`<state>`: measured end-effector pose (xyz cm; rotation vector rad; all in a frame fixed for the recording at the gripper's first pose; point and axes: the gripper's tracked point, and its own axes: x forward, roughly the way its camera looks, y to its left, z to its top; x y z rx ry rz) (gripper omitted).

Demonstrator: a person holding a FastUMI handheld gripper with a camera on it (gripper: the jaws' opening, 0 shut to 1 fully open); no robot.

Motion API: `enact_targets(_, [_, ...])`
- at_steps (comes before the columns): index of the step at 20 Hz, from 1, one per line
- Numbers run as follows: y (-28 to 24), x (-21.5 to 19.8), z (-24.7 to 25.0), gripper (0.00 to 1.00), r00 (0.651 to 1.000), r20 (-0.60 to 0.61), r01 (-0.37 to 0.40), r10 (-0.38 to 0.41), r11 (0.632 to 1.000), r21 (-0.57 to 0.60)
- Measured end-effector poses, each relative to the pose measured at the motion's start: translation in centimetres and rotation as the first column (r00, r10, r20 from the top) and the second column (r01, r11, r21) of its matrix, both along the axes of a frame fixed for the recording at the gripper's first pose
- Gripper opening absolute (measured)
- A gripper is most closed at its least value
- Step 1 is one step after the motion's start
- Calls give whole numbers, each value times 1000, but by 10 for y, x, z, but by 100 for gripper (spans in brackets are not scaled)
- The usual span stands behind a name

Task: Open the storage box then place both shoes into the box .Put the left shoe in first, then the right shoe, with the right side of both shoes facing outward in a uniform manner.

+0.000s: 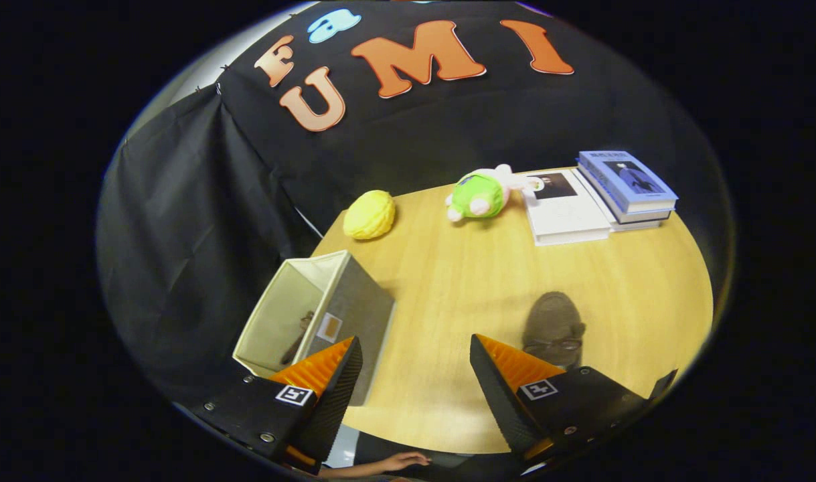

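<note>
An open grey fabric storage box [344,304] with a pale lining stands on the wooden table, just ahead of the left finger. Inside it lies a dark brown shoe [299,335], partly hidden by the box wall. A second brown shoe [552,325] rests on the table just beyond the right finger, its toe pointing away. My gripper [414,361] hangs above the table's near edge with its fingers wide apart and nothing between them.
A yellow round plush [369,214] and a green-and-pink plush toy [480,194] lie at the table's far side. To their right sit a white book [565,211] and a stack of blue books [627,184]. A person's hand [401,460] shows below the table edge.
</note>
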<state>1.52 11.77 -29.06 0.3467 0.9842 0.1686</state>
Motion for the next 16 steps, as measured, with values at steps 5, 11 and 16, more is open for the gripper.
enact_targets(5, [-53, -34, -34, 97, 998, -44, 28, -34, 992, -123])
enact_targets(11, [-80, -58, -85, 92, 990, -128, 47, -63, 991, -127])
enact_targets(16, [-93, -50, -106, 70, 982, -152, 104, -110, 993, -51])
